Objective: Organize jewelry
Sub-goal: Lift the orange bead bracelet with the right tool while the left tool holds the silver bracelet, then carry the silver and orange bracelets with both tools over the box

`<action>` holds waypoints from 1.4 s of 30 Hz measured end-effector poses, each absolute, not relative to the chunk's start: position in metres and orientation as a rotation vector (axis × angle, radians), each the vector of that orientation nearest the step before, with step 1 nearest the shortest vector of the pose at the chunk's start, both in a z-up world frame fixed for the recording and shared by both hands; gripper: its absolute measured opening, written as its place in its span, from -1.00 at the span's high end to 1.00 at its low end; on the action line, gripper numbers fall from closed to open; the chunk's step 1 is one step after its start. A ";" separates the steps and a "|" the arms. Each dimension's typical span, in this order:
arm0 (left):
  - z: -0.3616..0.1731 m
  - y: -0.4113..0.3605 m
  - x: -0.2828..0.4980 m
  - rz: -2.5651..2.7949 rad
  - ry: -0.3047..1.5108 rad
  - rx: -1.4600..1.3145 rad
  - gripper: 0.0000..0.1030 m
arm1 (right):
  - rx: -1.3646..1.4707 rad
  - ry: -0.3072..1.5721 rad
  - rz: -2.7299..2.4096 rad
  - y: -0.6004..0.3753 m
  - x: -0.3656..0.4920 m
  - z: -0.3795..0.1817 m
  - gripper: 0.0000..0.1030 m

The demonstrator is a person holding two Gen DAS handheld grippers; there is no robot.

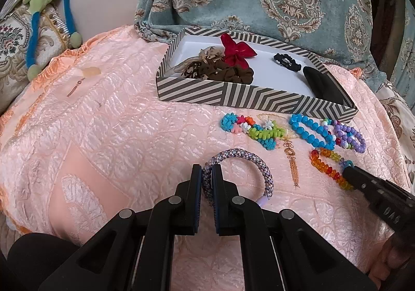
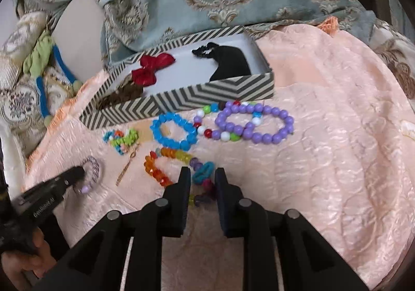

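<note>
Left claw clenched on braided hair tie, lying on pink bedspread. Right claw parted around rainbow bead bracelet, not gripping yet. Best closed squarely on beads before lifting toward striped box.

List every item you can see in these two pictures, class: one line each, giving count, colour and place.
striped box: one, grey and cream outside, white inside, far edge of the pink bedspread
red bow: one, in the box
brown scrunchies: a cluster, in the box
black hair items: at least two, box's right end
flower-bead bracelet: one, multicoloured, before the box
blue bead bracelet: one, before the box
purple bead bracelets: looped strands, right of the blue one
orange-rainbow bead bracelet: one, nearest
braided hair tie: one, lilac-grey
left hand-held gripper: black, shut on the braided hair tie
right hand-held gripper: black, jaws apart around the orange-rainbow bracelet's teal end
</note>
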State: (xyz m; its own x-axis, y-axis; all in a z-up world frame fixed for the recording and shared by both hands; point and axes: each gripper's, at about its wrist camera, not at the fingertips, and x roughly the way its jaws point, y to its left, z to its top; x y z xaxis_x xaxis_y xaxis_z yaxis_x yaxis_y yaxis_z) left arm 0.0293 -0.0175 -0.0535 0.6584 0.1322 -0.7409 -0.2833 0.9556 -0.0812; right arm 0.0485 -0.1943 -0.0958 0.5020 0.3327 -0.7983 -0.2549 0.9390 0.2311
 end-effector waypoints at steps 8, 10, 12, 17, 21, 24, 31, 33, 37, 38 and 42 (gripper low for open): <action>-0.053 -0.017 0.029 0.241 0.821 -0.195 1.00 | -0.066 0.961 0.358 -0.181 0.042 -0.094 0.84; -0.053 -0.016 0.028 0.243 0.820 -0.198 1.00 | -0.051 0.935 0.362 -0.183 0.039 -0.086 0.84; -0.051 -0.016 0.028 0.241 0.815 -0.203 1.00 | -0.028 0.887 0.375 -0.186 0.034 -0.073 0.84; -0.043 -0.017 0.027 0.240 0.800 -0.198 1.00 | -0.017 0.805 0.406 -0.185 0.027 -0.045 0.84; -0.044 -0.017 0.028 0.242 0.813 -0.198 1.00 | -0.011 0.811 0.412 -0.182 0.027 -0.041 0.84; -0.042 -0.020 0.028 0.241 0.808 -0.185 1.00 | -0.015 0.824 0.404 -0.178 0.026 -0.040 0.84; -0.042 -0.024 0.028 0.240 0.808 -0.172 1.00 | -0.047 0.818 0.384 -0.173 0.020 -0.037 0.84; -0.041 -0.025 0.029 0.239 0.807 -0.168 1.00 | -0.047 0.813 0.382 -0.173 0.019 -0.036 0.84; -0.036 -0.027 0.028 0.233 0.802 -0.170 1.00 | -0.043 0.812 0.378 -0.173 0.018 -0.032 0.84; -0.034 -0.028 0.028 0.229 0.800 -0.171 1.00 | -0.042 0.809 0.380 -0.172 0.017 -0.030 0.84; -0.030 -0.032 0.026 0.223 0.790 -0.163 1.00 | -0.044 0.800 0.388 -0.170 0.016 -0.027 0.84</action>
